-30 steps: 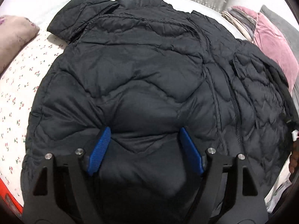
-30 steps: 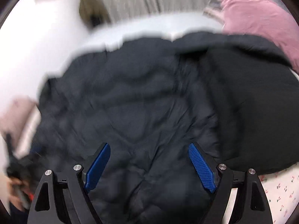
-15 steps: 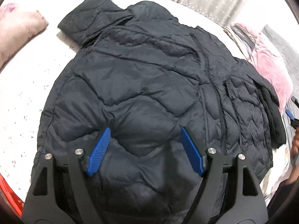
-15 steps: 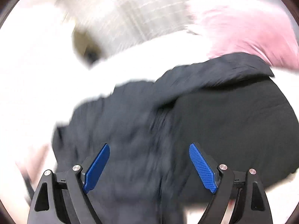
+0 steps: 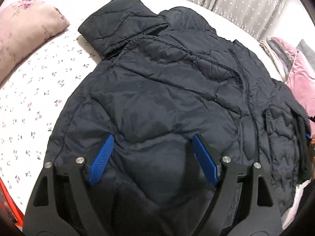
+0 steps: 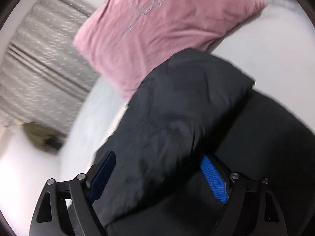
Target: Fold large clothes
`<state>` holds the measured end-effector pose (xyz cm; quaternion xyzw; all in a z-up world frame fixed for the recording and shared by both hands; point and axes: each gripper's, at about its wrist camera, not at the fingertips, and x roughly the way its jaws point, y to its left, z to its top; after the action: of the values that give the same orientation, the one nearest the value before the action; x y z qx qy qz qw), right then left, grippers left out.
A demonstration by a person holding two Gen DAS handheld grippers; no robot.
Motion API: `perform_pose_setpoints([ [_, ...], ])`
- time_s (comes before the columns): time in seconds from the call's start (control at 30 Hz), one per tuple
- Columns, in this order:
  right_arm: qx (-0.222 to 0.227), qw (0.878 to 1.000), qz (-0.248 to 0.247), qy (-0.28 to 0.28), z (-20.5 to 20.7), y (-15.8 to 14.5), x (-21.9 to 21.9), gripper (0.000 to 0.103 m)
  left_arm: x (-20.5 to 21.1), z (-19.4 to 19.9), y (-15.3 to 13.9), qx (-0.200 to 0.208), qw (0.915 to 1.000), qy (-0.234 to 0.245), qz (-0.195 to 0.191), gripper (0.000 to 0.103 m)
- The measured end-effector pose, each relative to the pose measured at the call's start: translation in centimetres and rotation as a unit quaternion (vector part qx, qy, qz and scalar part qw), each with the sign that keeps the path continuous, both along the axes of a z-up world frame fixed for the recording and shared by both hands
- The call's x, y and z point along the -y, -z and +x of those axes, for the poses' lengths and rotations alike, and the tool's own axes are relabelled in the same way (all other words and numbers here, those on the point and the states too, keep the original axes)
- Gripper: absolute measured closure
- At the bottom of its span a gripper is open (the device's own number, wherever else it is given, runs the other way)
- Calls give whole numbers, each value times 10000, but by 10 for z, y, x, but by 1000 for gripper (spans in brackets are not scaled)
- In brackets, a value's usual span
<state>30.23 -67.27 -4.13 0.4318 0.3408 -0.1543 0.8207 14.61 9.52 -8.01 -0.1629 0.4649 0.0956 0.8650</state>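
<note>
A black quilted puffer jacket (image 5: 167, 90) lies spread on the bed, its left sleeve (image 5: 120, 27) folded up at the far left. My left gripper (image 5: 153, 147) is open, hovering over the jacket's lower part and holding nothing. In the right wrist view my right gripper (image 6: 157, 167) is open, with the jacket's right sleeve (image 6: 177, 118) lying between its fingers. The sleeve reaches toward a pink pillow. The right gripper's blue pad (image 5: 307, 137) shows at the jacket's far right edge in the left wrist view.
The bed has a white cherry-print sheet (image 5: 29, 98). A floral pillow (image 5: 23, 29) lies at the left. A pink velvet pillow (image 6: 157, 25) and stacked blankets (image 5: 279, 53) lie at the right. Grey curtains (image 6: 39, 59) hang behind. A red edge (image 5: 9, 202) shows at the bottom left.
My left gripper has drawn back a little, showing more of the jacket. My right gripper has swung right, from over the jacket body to around the right sleeve near the pink pillow.
</note>
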Motion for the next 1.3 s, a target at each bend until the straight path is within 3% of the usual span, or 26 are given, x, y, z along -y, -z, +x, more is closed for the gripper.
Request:
perform_pose_setpoints([
  [0.03, -144, 9997, -174, 95, 4, -1, -1, 45, 1, 1, 1, 15, 10000, -31, 4, 21],
  [0.07, -218, 9992, -282, 165, 6, -2, -1, 57, 2, 1, 2, 33, 10000, -26, -28, 21],
  [0.1, -263, 9989, -322, 238, 9, -3, 0, 81, 3, 0, 1, 56, 9999, 22, -83, 21],
  [0.13, -235, 9991, -254, 264, 6, -4, 1, 91, 3, -1, 1, 63, 9999, 74, -96, 21],
  [0.2, -70, 9997, -160, 187, 5, -8, 7, 95, 4, -3, 0, 28, 9999, 134, -44, 21],
  [0.37, 243, 9930, -1152, 106, -11, -58, 8, 98, 1, -9, -2, -19, 9996, 207, -195, 21],
  [0.53, 822, 9794, -1839, 129, -38, -107, -8, 98, 8, -11, -5, 52, 9987, 385, -341, 21],
  [0.6, 687, 9774, -1997, 57, -34, -108, -16, 98, 12, -10, -2, 18, 9981, 489, -369, 21],
  [0.73, 183, 9792, -2012, -197, -19, -95, -25, 98, 14, -16, 2, -27, 9980, 568, -290, 21],
  [0.83, 466, 9810, -1841, -409, -14, -103, -43, 98, 5, -29, -2, 25, 9974, 605, -399, 21],
  [0.97, 944, 9740, -1939, -699, -10, -131, -79, 98, -14, -47, -15, 212, 9990, 387, -48, 21],
  [1.13, 1847, 9470, -2093, -1589, -10, -184, -176, 96, -33, -65, -17, 273, 9990, 270, -220, 21],
  [1.2, 2162, 9252, -2240, -2171, -12, -197, -231, 95, -38, -72, -17, 253, 9992, 273, -134, 21],
  [1.3, 2371, 8783, -2717, -3138, -15, -200, -329, 95, -50, -78, -18, 292, 9993, 245, 14, 21],
])
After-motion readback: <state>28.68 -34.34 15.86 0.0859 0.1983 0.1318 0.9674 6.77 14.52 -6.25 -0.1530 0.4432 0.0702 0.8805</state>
